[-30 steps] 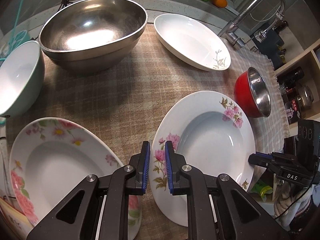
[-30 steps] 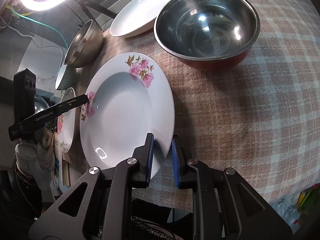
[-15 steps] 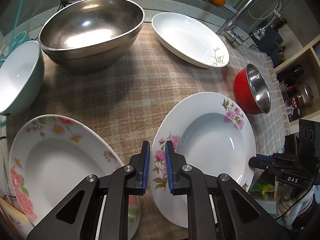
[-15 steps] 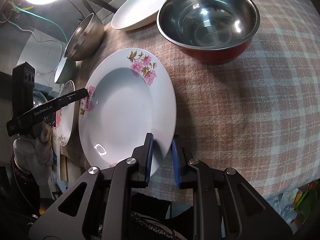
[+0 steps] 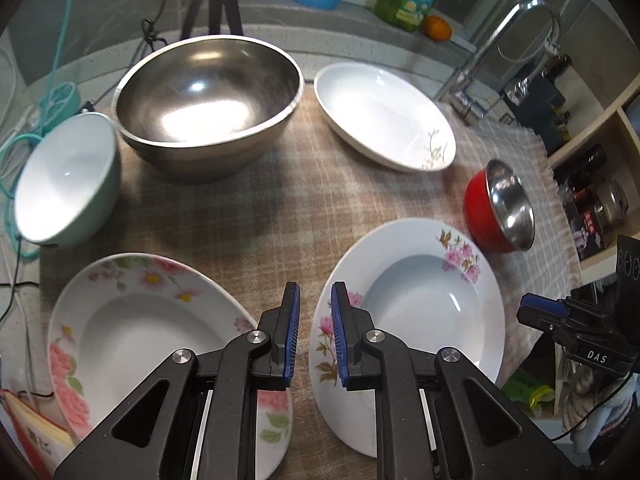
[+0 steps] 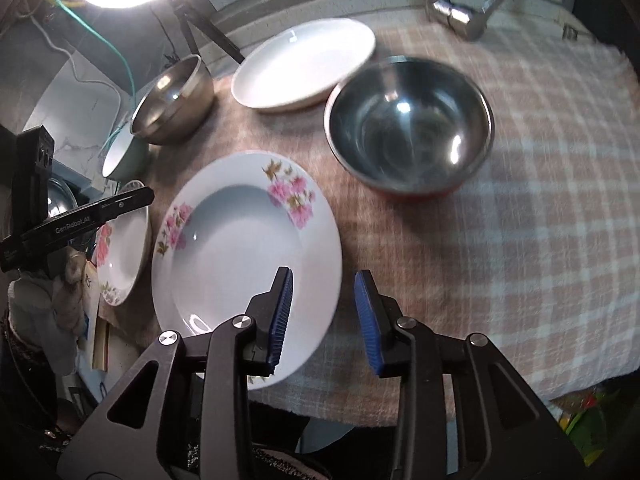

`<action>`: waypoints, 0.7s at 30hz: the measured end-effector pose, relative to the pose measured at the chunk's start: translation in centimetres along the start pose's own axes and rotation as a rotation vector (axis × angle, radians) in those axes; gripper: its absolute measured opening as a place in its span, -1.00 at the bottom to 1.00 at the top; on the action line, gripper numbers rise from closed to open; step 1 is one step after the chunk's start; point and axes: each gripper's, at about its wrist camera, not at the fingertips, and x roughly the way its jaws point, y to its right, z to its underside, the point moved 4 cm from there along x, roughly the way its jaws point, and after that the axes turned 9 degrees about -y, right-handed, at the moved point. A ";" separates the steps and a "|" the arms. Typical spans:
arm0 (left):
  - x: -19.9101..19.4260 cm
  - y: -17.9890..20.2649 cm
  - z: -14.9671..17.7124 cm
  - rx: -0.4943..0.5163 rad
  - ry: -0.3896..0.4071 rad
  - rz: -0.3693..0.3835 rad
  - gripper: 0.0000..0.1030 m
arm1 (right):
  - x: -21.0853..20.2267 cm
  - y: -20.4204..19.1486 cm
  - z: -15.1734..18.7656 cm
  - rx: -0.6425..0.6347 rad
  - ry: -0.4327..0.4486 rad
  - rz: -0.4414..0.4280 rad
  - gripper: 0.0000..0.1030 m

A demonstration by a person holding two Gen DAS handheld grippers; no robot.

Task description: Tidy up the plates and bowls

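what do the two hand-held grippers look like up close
Both are matte black with angular, triangular-cutout linkages, silver pivot bolts and ribbed blue pads. The left hand-held gripper reads "GenRobot.AI" along its side in the right wrist view; the right hand-held gripper shows "DAS" in the left wrist view.

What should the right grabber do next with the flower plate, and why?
Probably lift clear of the pink-flower plate. The right gripper has its jaws opening, and the plate's rim sits between them with the pads no longer pressing on it. The plate lies flat on the checked cloth, so it seems to be set down. Backing away first should avoid nudging it.
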 end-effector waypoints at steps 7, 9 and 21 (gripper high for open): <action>-3.5 -2.7 1.5 -0.099 0.090 -0.007 -0.52 | -0.5 -3.7 -2.0 -0.130 0.068 0.018 -0.03; -4.2 -3.5 2.0 -0.127 0.109 -0.022 -0.52 | -0.3 -4.9 -2.5 -0.167 0.076 0.007 -0.03; -6.7 -10.2 7.8 -0.344 0.160 -0.117 -0.52 | 2.9 -12.2 -4.8 -0.333 0.013 -0.057 -0.03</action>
